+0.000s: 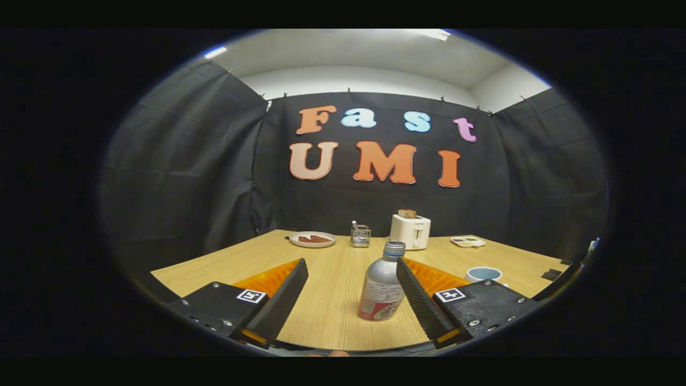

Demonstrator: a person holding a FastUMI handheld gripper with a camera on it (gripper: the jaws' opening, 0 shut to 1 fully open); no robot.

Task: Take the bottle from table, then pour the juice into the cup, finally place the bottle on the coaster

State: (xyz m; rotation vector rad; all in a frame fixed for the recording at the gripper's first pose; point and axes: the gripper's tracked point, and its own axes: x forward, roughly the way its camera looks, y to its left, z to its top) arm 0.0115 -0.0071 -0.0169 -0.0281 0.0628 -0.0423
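Note:
A silver bottle [381,284] with a red-and-white label and a grey cap stands upright on the wooden table [332,316]. It sits between my fingers, close against the inner face of the right one [420,297], with a wide gap to the left finger [281,300]. My gripper [352,268] is open and presses on nothing. A pale blue cup [483,274] stands beyond the right finger, partly hidden by it.
At the table's far edge stand a white toaster [410,230] with toast in it, a small glass holder [360,235], a white plate [312,239] with food, and a small tray [468,242]. Dark flat items [551,274] lie at the right edge.

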